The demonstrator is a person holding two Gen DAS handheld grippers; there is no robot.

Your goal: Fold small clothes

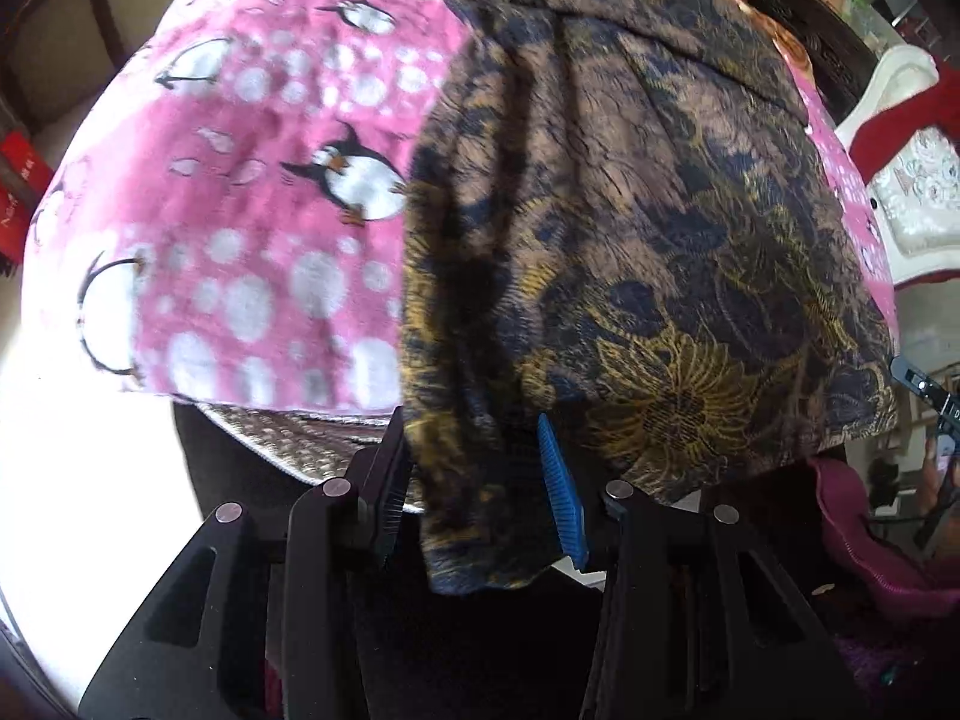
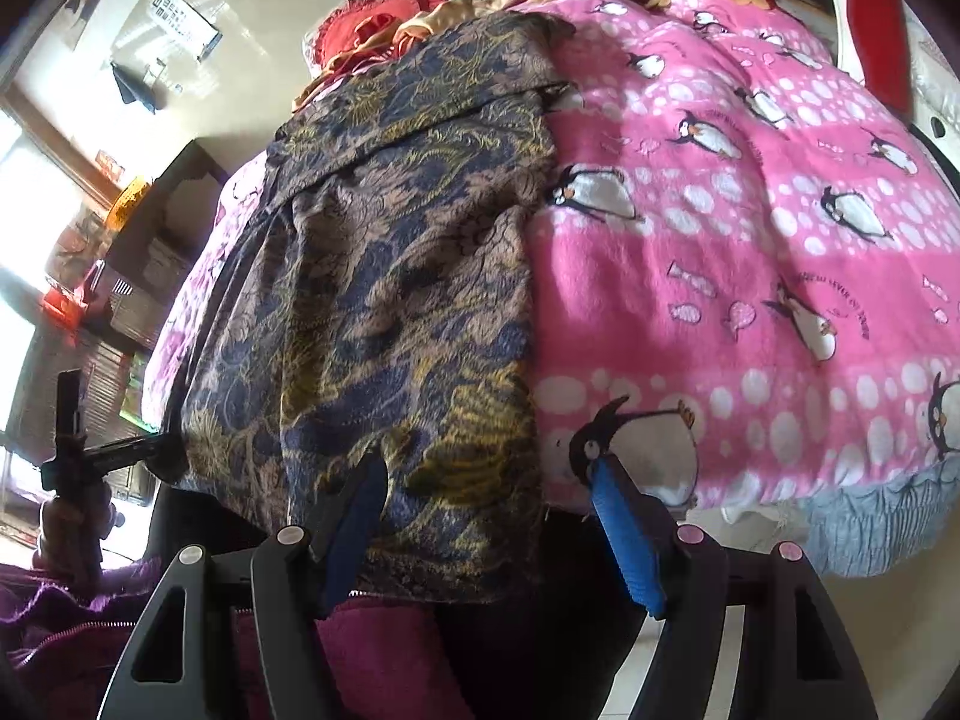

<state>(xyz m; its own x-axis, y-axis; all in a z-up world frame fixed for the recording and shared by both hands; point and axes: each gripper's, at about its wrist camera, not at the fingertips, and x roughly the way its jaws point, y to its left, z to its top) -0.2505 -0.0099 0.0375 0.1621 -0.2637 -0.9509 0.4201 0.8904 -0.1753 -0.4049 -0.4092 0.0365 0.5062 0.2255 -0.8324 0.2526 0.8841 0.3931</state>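
Note:
A brown, navy and gold floral garment [image 1: 630, 228] lies lengthwise on a pink penguin blanket [image 1: 252, 192], its near hem hanging over the bed's edge. It also shows in the right wrist view [image 2: 390, 276]. My left gripper [image 1: 474, 480] is open, its jaws standing on either side of the garment's hanging left corner. My right gripper [image 2: 486, 516] is open, its jaws standing on either side of the garment's hanging right corner, with the blue pad [image 2: 624, 540] right of the cloth.
The pink blanket [image 2: 750, 252] covers the bed. Red and gold pillows [image 2: 384, 30] lie at the far end. A magenta padded garment [image 2: 372, 654] lies below the bed edge. A dark cabinet [image 2: 150, 276] and a phone on a stand [image 2: 69, 414] are at the left.

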